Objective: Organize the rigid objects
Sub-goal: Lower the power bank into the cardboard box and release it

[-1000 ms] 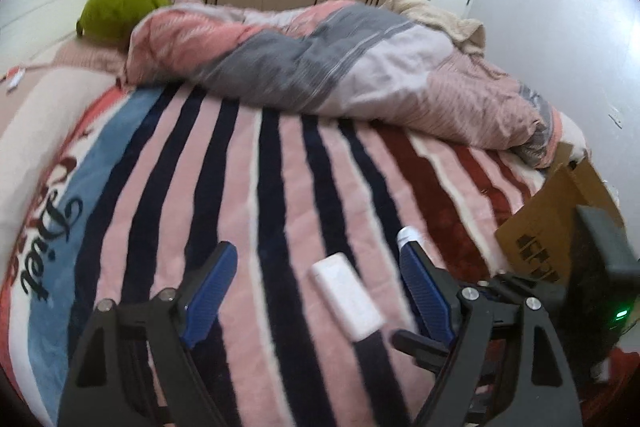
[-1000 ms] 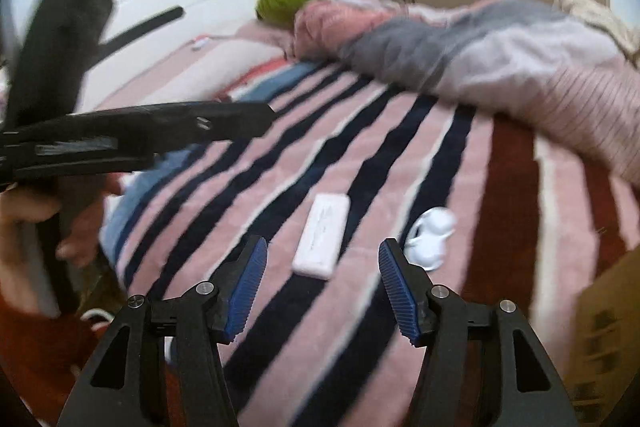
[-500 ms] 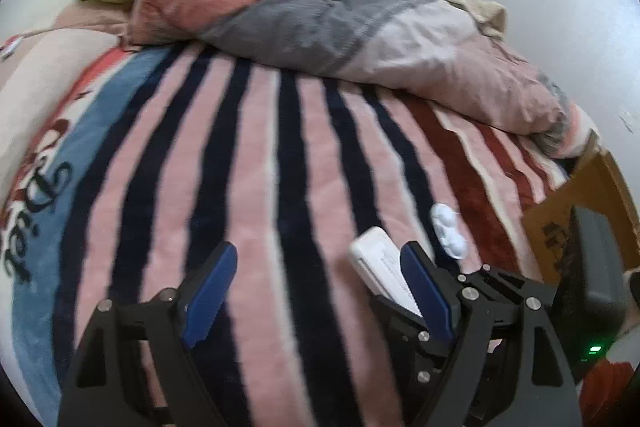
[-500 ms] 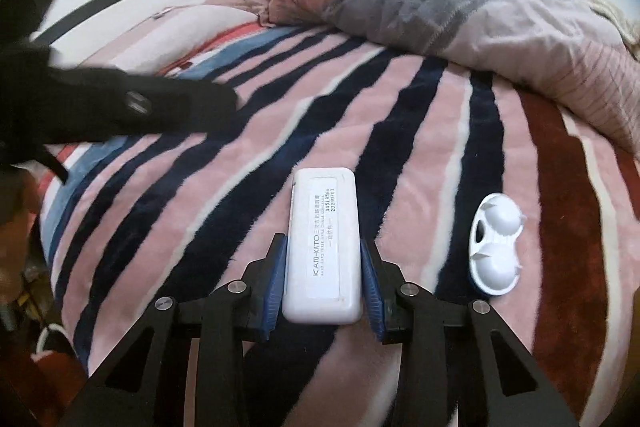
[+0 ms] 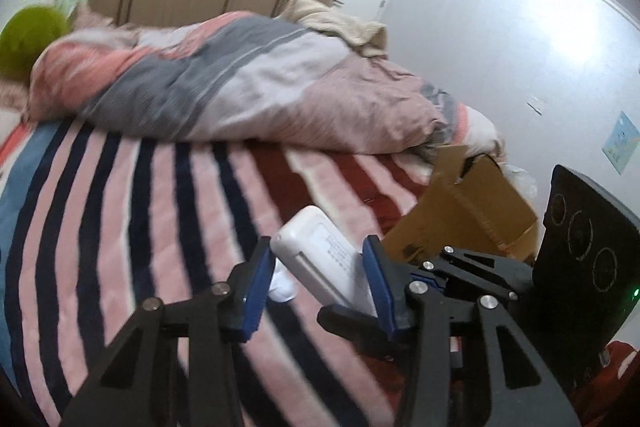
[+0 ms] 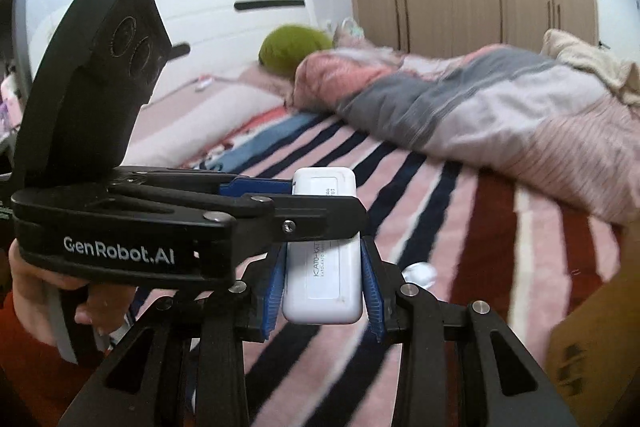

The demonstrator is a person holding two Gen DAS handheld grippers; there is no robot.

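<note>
Blue-padded jaws of the right gripper [image 6: 323,287] are clamping a white rectangular plastic case [image 6: 322,275] above the striped pink-and-navy blanket [image 6: 460,227]. Left gripper [image 5: 318,277] is closing around the same case's far end [image 5: 324,259], pads touching it. Beneath, a small white plastic piece [image 6: 420,273] is lying on the blanket, near a brown cardboard box [image 5: 472,211].

A striped blanket [image 5: 168,211] covers the bed, bearing a rumpled quilt [image 5: 248,87] and small white piece [image 6: 420,273].
</note>
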